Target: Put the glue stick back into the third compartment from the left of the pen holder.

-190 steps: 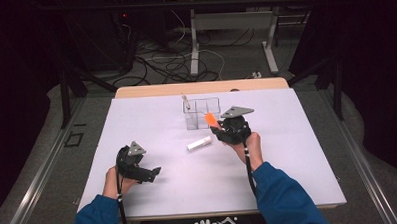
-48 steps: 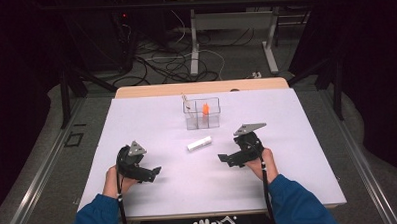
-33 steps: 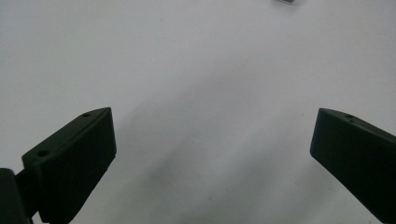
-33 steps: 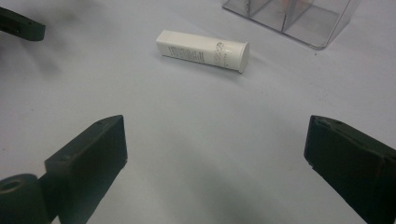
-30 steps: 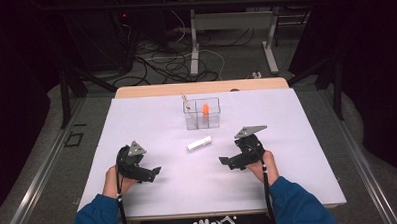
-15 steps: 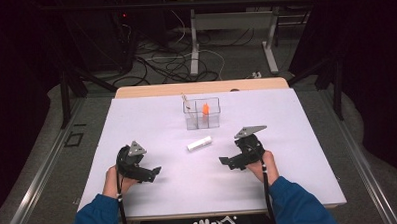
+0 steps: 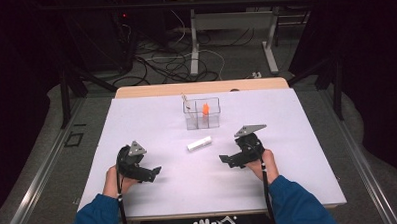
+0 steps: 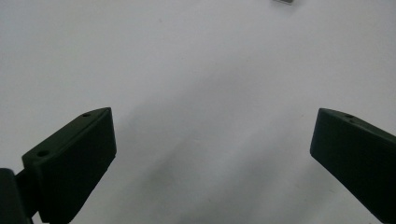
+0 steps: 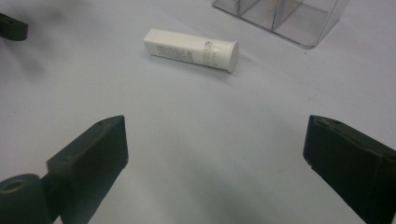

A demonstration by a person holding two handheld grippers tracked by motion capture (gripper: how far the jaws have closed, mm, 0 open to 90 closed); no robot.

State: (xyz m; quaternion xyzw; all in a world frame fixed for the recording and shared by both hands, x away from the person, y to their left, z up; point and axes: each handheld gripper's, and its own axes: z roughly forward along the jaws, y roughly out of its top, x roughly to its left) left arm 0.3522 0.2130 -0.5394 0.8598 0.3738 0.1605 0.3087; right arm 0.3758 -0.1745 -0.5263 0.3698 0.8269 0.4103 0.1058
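In the high view a white tube (image 7: 199, 143) lies flat on the white worktop (image 7: 307, 138), a little nearer than a clear divided box (image 7: 202, 113) that holds an orange piece (image 7: 205, 109) in one compartment. The right tongs (image 7: 226, 160) rest low over the worktop with their tips aimed toward the centre, and the tube sits at about 11 o'clock from them, near but not touching. The left tongs (image 7: 152, 172) are farther off, the tube at roughly 1 o'clock from them, so the right hand (image 7: 262, 162) looks the better placed for a pick. The tube's long axis runs nearly across the worktop, its right end tipped slightly away from the person. In the left gripper view the left tongs (image 8: 212, 158) stand wide apart over bare worktop, holding nothing. In the right gripper view the right tongs (image 9: 215, 163) are also spread wide and empty; the tube (image 9: 191, 49) lies ahead at about 12 o'clock, a touch left, crosswise to the line of the jaws, its cap end toward the box (image 9: 285, 18). A straight reach would likely need a turn of the hand first.
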